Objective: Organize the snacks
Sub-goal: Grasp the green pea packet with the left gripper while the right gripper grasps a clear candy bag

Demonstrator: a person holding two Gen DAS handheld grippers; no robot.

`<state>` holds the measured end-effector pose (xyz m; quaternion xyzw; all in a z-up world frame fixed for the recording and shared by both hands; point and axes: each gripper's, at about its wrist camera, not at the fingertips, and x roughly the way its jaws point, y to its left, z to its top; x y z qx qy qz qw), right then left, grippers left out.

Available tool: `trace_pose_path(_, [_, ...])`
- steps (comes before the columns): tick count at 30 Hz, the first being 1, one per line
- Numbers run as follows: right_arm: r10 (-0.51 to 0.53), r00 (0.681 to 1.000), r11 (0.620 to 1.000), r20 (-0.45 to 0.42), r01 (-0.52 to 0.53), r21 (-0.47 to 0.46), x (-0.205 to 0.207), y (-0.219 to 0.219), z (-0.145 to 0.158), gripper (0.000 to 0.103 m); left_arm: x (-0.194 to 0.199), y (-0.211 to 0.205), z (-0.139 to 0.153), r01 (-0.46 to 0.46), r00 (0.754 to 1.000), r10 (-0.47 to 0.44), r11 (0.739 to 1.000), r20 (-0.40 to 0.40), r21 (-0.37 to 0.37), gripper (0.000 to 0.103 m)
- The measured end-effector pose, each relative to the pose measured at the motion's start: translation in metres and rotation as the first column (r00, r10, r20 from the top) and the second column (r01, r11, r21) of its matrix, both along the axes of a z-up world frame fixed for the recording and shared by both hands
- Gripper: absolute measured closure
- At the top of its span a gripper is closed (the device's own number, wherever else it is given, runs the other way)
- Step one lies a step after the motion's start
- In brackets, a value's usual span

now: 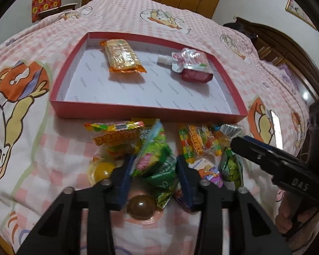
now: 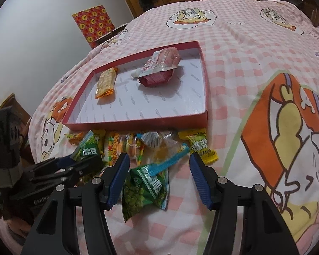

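A shallow red box point(image 1: 138, 111) point(image 2: 138, 124) lies on the bed. It holds an orange cracker pack point(image 1: 123, 56) point(image 2: 105, 82), a spouted pouch point(image 1: 185, 60) point(image 2: 159, 62) and a dark red pack point(image 1: 196, 76) under it. A pile of snacks lies in front of the box. My left gripper point(image 1: 154, 165) has its fingers on both sides of a green snack pack point(image 1: 157, 165) point(image 2: 86, 148) and presses on it. My right gripper point(image 2: 159, 165) is open over a green pea pack point(image 2: 144, 191), not touching it. It also shows in the left wrist view point(image 1: 265, 155).
Around the pile lie gummy packs point(image 1: 114, 136) point(image 1: 193, 142), a yellow jelly cup point(image 1: 102, 170), a brown jelly cup point(image 1: 141, 207) and a yellow pack point(image 2: 200, 146). The pink checked bedspread point(image 2: 234, 63) spreads all round. Wooden wardrobes stand behind.
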<state>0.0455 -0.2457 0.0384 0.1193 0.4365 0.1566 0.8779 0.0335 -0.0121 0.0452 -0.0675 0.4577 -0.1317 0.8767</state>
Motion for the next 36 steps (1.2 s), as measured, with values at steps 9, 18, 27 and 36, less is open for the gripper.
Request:
trace_pose_path(9, [-0.009, 1.0, 1.0, -0.008, 0.008, -0.016, 0.011, 0.007, -0.005, 0.042, -0.01, 0.008, 0.007, 0.014, 1.0, -0.014, 0.999, -0.001, -0.037, 0.065])
trace_pose_path(18, [-0.042, 0.999, 0.999, -0.005, 0.042, -0.03, 0.01, 0.001, -0.009, 0.069, -0.019, 0.014, 0.025, 0.012, 0.999, -0.01, 0.999, 0.04, -0.042, 0.065])
trace_pose_path(27, [-0.018, 0.999, 1.0, 0.047, 0.018, -0.02, -0.003, 0.006, 0.006, 0.076, -0.02, 0.023, 0.038, -0.017, 0.997, 0.02, 0.999, 0.078, -0.045, 0.065])
trace_pose_path(36, [0.003, 0.994, 1.0, 0.107, -0.002, -0.009, -0.009, 0.011, 0.029, 0.076, -0.014, 0.031, 0.055, -0.036, 0.991, 0.039, 0.999, 0.126, -0.03, 0.065])
